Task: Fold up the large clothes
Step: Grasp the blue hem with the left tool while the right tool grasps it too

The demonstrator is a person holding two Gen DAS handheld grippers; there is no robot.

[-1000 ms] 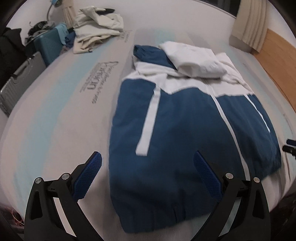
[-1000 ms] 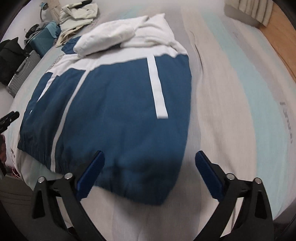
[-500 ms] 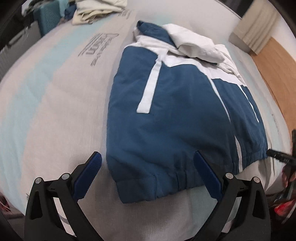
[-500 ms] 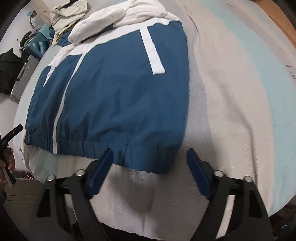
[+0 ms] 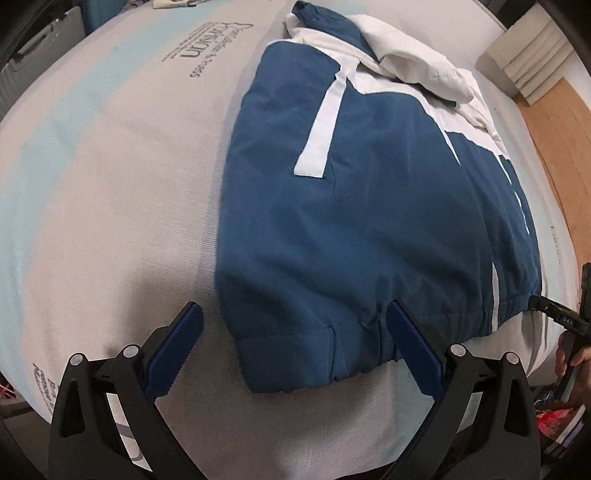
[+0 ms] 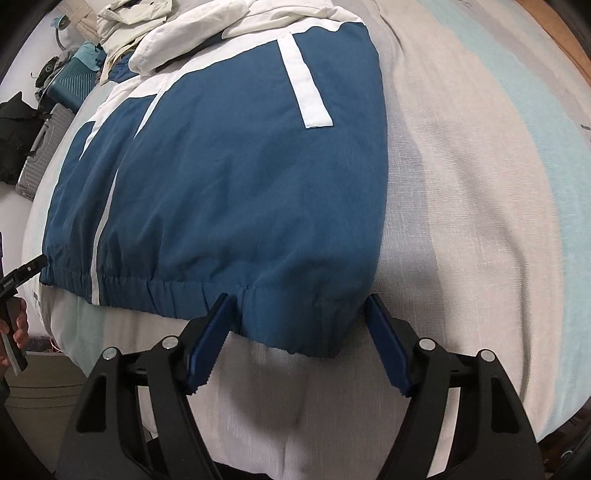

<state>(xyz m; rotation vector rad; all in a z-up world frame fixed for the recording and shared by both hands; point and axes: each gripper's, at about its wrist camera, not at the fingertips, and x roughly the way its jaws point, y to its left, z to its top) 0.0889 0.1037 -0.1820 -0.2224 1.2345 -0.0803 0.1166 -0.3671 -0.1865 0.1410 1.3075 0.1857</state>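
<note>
A blue jacket point(image 5: 369, 221) with white stripes and a white hood lies flat on the mattress point(image 5: 110, 221), its elastic hem point(image 5: 314, 354) toward me. My left gripper point(image 5: 291, 306) hangs open just above the hem's left corner, and its right finger point(image 5: 413, 350) overlaps the hem. In the right wrist view the same jacket point(image 6: 240, 184) fills the middle. My right gripper point(image 6: 298, 299) straddles the hem's right corner point(image 6: 295, 321) with its jaws partly narrowed. The pads flank the cloth without pressing on it.
Pale clothes point(image 6: 133, 14) are piled at the far end of the mattress. Suitcases point(image 6: 40, 147) stand beside it. A ribbed foam block point(image 5: 524, 70) sits on the wooden floor point(image 5: 561, 129). The mattress's near edge point(image 6: 295, 443) is right below the grippers.
Both grippers have sunk and tipped down toward the jacket's hem. The right jaws have narrowed, and the hem's corner now sits between them. The left jaws stayed wide.
</note>
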